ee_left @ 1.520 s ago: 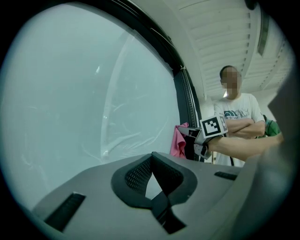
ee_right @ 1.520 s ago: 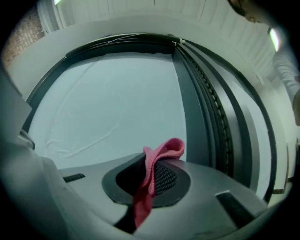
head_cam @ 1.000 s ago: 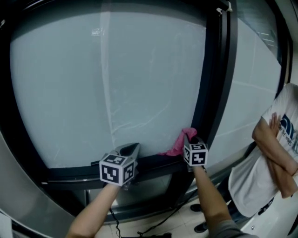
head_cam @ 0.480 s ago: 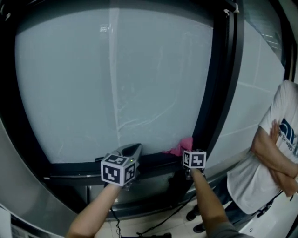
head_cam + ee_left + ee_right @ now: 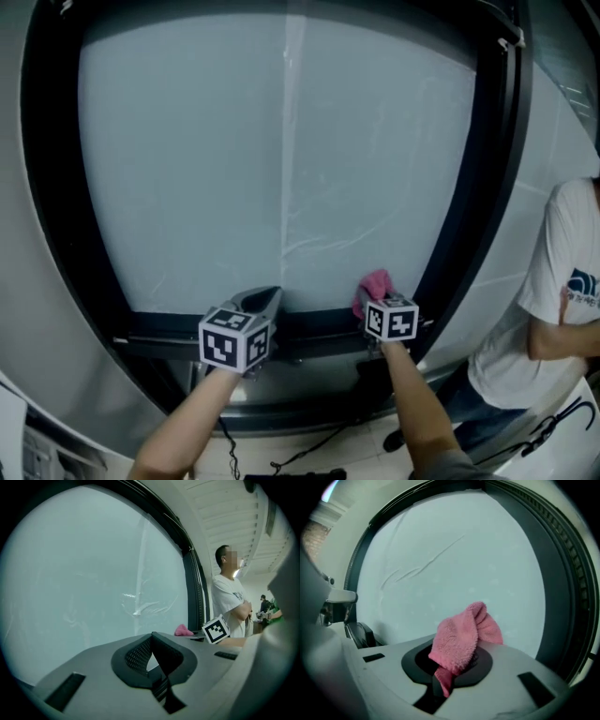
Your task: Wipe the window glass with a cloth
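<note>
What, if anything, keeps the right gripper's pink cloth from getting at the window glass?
Likely nothing, so yes: the right gripper, shut on the pink cloth, sits at the bottom edge of the window glass, with nothing between them.

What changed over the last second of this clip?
The right gripper carried the pink cloth leftward along the bottom edge of the glass, away from the right frame post; the cloth bunched up. Unchanged: right gripper clamped on cloth, left gripper shut, empty.

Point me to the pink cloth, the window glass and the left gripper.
pink cloth [image 5: 461,634], right gripper view, its bunched middle.
window glass [image 5: 206,159], head view, bare pane at upper left.
left gripper [image 5: 151,637], left gripper view, where its tips meet.
</note>
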A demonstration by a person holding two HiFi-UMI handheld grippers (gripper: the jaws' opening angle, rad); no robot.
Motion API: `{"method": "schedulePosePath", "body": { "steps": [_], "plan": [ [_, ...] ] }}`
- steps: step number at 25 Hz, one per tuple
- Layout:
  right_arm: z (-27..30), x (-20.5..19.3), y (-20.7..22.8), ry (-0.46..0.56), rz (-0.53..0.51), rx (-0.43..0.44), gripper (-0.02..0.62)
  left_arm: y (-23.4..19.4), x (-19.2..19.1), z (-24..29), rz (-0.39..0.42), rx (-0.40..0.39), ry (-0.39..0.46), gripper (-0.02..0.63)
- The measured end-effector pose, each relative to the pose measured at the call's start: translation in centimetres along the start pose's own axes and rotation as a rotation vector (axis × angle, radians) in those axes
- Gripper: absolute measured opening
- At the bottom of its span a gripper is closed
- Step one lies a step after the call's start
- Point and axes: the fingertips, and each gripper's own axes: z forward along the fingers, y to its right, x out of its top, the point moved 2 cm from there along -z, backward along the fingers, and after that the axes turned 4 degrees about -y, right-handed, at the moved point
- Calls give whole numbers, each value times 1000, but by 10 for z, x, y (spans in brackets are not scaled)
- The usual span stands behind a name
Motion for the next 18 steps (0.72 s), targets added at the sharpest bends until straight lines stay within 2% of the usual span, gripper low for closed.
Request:
{"method": "schedulePosePath", "body": {
  "steps": [11, 18],
  "plan": [
    [2, 63, -137, 149, -107, 222, 21, -57, -10, -59, -31, 100, 18, 6],
    [9, 84, -230, 179, -155, 365, 21, -95, -23, -101, -58, 203, 18, 6]
  ]
}}
